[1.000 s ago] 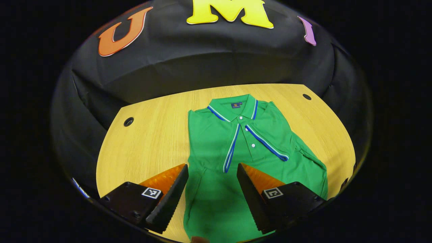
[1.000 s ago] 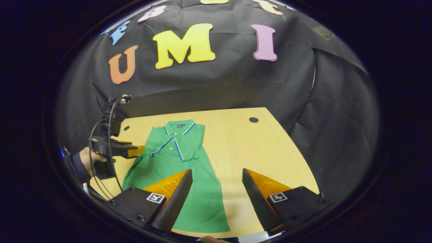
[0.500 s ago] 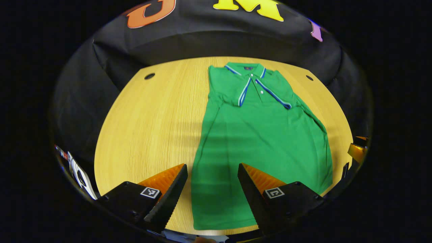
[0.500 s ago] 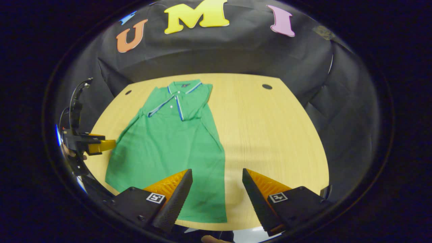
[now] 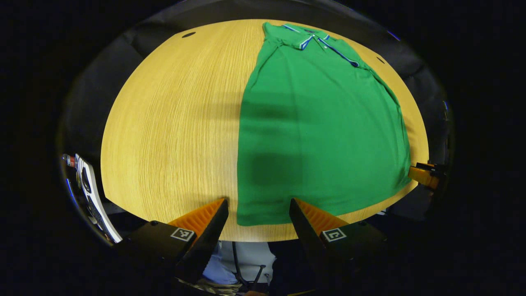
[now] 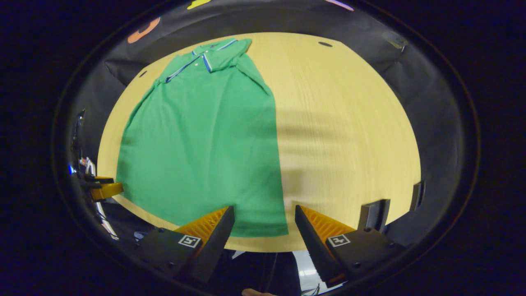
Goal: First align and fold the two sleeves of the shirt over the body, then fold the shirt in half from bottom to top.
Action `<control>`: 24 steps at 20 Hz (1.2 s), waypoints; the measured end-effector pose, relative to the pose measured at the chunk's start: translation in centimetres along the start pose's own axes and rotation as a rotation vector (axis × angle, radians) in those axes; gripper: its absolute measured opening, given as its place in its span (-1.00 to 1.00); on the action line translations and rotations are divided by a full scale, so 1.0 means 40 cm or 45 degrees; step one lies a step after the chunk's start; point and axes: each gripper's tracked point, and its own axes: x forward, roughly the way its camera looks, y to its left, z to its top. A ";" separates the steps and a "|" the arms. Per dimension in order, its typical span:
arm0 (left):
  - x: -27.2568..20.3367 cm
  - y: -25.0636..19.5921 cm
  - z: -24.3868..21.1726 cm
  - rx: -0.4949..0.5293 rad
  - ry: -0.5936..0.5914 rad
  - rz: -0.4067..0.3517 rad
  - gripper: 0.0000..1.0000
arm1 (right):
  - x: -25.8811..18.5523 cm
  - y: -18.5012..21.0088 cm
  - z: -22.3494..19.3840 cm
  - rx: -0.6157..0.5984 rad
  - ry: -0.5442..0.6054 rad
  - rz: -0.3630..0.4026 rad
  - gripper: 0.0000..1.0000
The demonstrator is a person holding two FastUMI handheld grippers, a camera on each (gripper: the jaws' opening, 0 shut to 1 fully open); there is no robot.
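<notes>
A green short-sleeved polo shirt with blue-and-white striped collar trim is lying flat, front up, on the pale wood-grain table, collar at the far edge and hem running along the near edge. Both sleeves are lying folded in over the body, giving the narrow shape that the bottom-to-top fold calls for. The left hand-held gripper is hanging with jaws spread apart, empty, framing the hem's left corner; the right hand-held gripper is likewise gaping and empty at the hem's right corner. This paired placement probably serves to let both corners be pinched and raised together, keeping the hem level.
</notes>
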 end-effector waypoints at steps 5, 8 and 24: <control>0.017 0.005 0.018 -0.029 0.027 0.007 0.94 | 0.018 -0.001 -0.024 0.004 0.089 -0.031 0.91; 0.020 0.005 0.020 0.007 0.041 0.017 0.93 | 0.022 0.001 -0.017 -0.028 0.108 -0.059 0.89; 0.023 -0.006 0.020 0.003 0.191 0.003 0.43 | 0.031 0.028 -0.014 -0.036 0.282 -0.058 0.34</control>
